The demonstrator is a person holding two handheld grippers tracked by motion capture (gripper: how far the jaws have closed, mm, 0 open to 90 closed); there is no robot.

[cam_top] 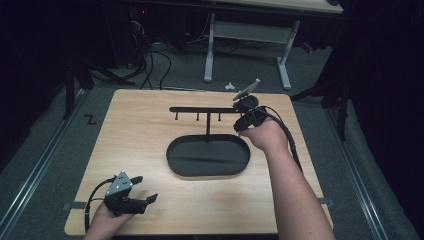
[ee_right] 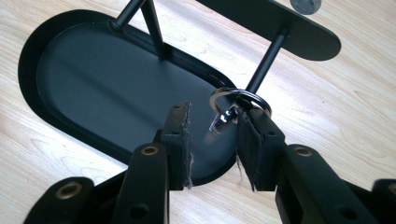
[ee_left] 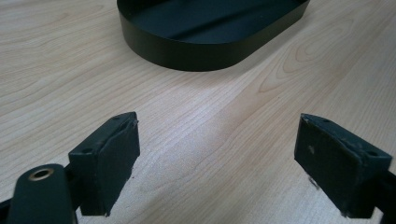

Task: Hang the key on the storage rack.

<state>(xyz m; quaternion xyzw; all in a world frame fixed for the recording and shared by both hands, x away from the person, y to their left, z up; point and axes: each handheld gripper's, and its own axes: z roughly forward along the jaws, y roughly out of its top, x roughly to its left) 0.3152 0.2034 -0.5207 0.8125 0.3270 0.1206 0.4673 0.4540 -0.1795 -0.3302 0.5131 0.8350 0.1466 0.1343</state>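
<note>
On the light wood tabletop (cam_top: 145, 135) stands a black stand: an oval tray (cam_top: 208, 156) at frame centre in the high view, a thin post rising from its far edge, and a crossbar (cam_top: 200, 109) above it carrying small hanging pegs.

The right claw (cam_top: 243, 125) sits right of centre in the high view, just off the crossbar's right end, with the person's hand (cam_top: 265, 134) wrapped behind it. That view is too small to show what lies between the jaws.

The right gripper view supplies it. A silver key ring (ee_right: 239, 99) hangs around a peg (ee_right: 266, 60) under the crossbar's rounded end, at the frame's middle right. The jaws are partly spread. The right jaw touches the ring, and a small metal piece dangles in the gap between them. Whether the ring is pinched I cannot tell.

The left claw (cam_top: 140, 192) rests in the lower left of the high view, well apart from the tray. The left gripper view shows its jaws spread wide over bare wood, the tray wall (ee_left: 196, 51) across the top of the frame.
</note>
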